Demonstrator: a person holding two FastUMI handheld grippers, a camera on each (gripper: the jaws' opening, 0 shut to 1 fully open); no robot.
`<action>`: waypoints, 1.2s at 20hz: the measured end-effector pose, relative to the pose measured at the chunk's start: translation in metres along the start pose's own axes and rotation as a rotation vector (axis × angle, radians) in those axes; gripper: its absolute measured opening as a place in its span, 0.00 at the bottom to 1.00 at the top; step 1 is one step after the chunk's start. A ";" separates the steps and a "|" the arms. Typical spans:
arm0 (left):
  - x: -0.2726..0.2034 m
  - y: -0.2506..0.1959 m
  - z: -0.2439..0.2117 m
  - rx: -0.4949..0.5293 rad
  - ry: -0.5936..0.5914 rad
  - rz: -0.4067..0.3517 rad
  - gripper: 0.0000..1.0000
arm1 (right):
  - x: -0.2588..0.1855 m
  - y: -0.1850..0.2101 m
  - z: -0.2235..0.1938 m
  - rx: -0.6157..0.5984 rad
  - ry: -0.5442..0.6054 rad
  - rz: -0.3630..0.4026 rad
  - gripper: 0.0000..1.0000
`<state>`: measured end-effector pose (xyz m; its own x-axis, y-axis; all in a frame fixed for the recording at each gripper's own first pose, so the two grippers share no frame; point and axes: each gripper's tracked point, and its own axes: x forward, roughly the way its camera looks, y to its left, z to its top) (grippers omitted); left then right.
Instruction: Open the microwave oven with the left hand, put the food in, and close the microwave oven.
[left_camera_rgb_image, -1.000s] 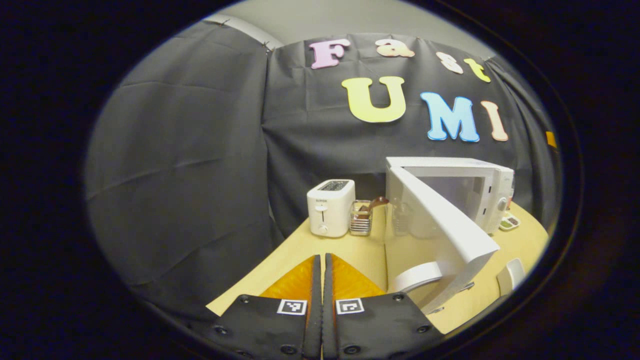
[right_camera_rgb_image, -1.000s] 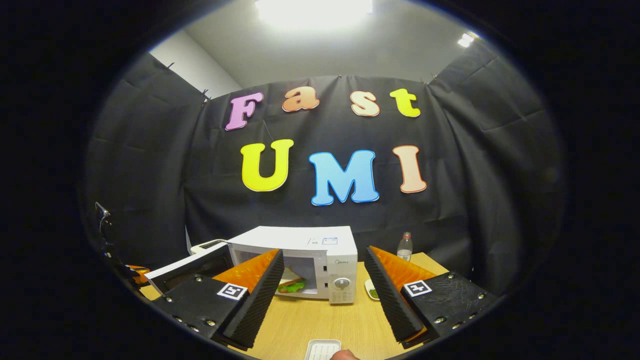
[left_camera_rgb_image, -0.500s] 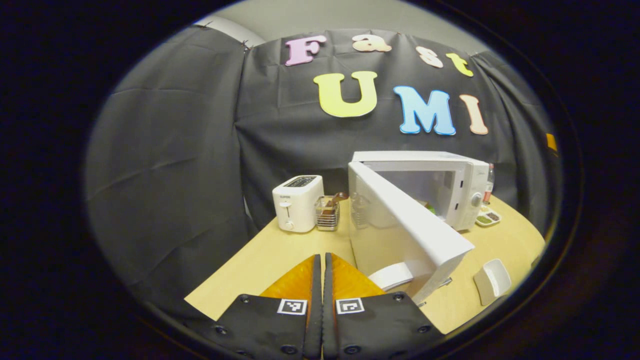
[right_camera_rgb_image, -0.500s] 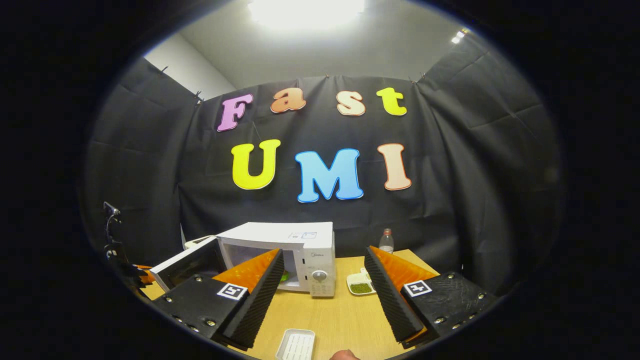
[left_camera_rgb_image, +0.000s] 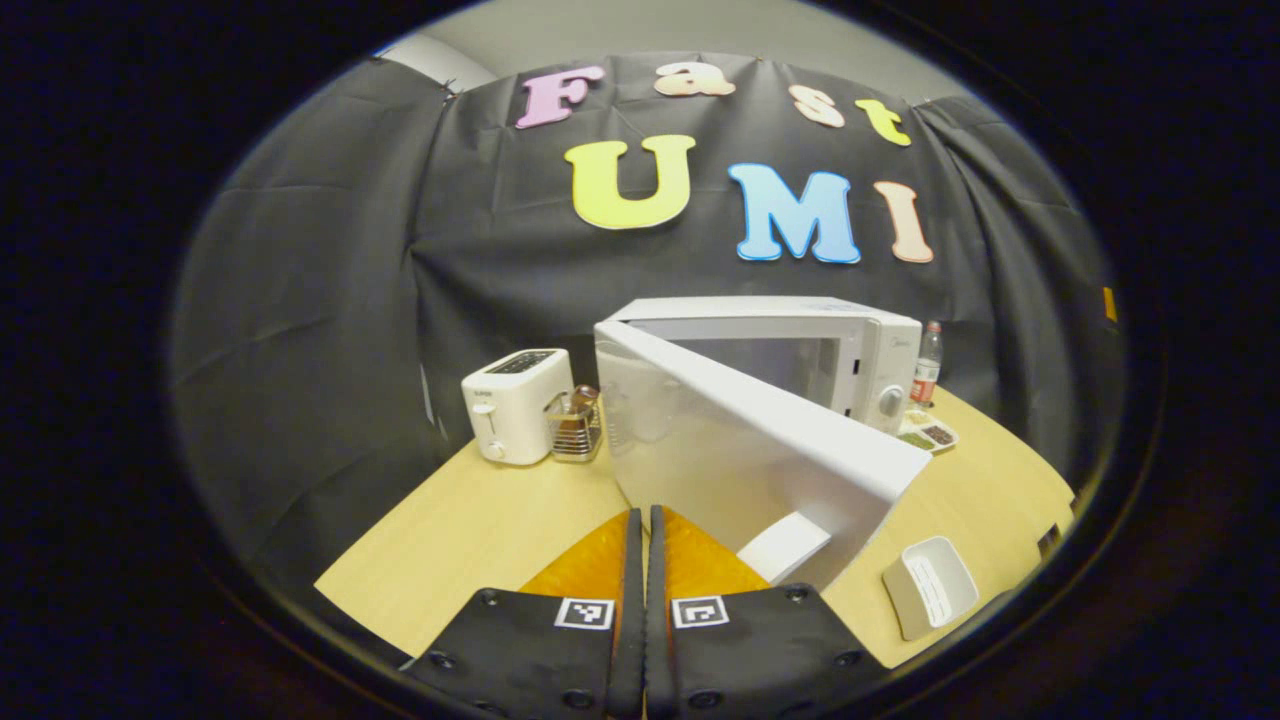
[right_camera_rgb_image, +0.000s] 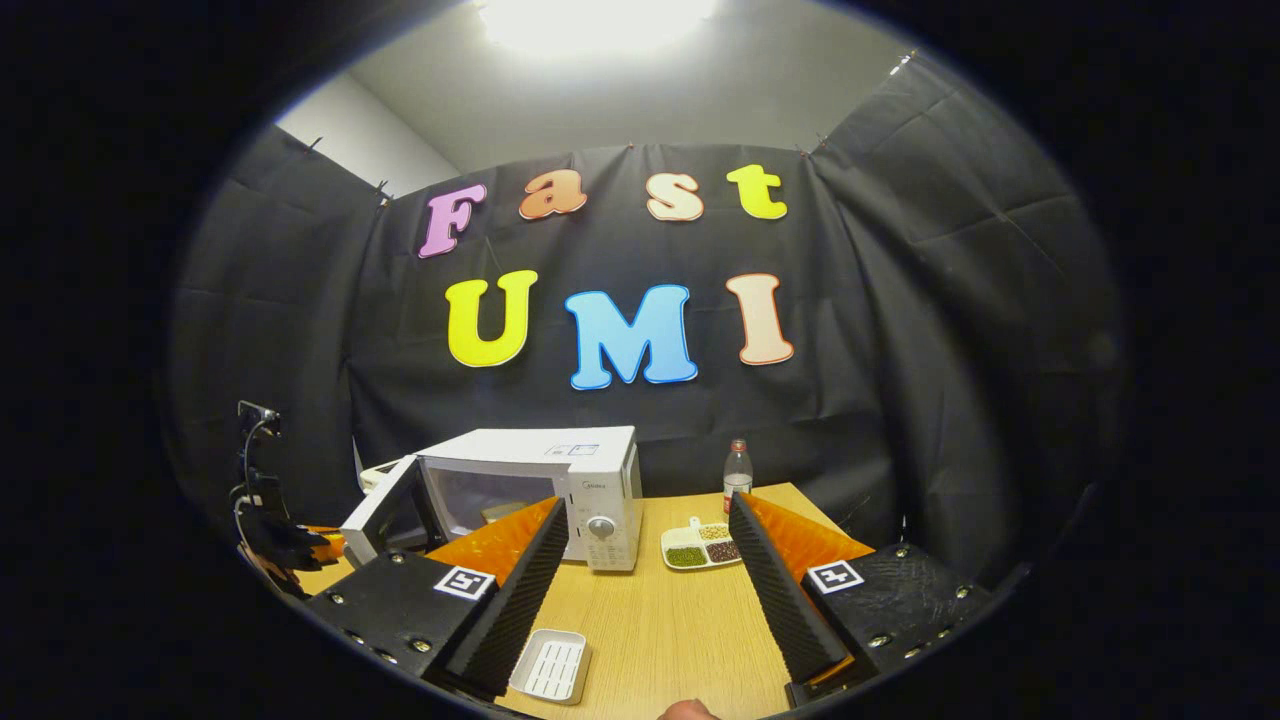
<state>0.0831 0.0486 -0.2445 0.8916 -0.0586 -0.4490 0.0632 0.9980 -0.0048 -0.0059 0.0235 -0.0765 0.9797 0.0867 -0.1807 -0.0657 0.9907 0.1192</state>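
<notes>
I judge I'm closing the microwave door (left_camera_rgb_image: 770, 440): left gripper (left_camera_rgb_image: 645, 600) pinched empty, right gripper (right_camera_rgb_image: 640, 590) wide; next, push it flush.

White microwave oven (left_camera_rgb_image: 800, 350), door (left_camera_rgb_image: 760, 440) half-open

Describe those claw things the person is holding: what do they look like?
Each claw has two wedge-shaped orange fingers on black plates studded with screws, and each plate carries a small black-and-white square marker. The left claw shows its fingers pressed together; the right claw shows black ribbed pads on their inner faces.
</notes>
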 end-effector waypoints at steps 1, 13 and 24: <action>0.004 -0.009 0.003 0.010 0.001 -0.018 0.07 | -0.001 -0.005 -0.002 -0.002 0.008 -0.010 0.98; 0.073 -0.109 0.021 0.054 0.005 -0.254 0.07 | 0.035 -0.015 0.000 -0.013 0.013 -0.106 0.98; 0.147 -0.140 0.049 0.057 -0.014 -0.349 0.07 | 0.071 -0.014 -0.004 -0.044 0.033 -0.174 0.98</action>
<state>0.2273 -0.1005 -0.2658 0.8181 -0.3965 -0.4165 0.3894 0.9149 -0.1060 0.0634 0.0166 -0.0950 0.9703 -0.0835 -0.2269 0.0950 0.9947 0.0402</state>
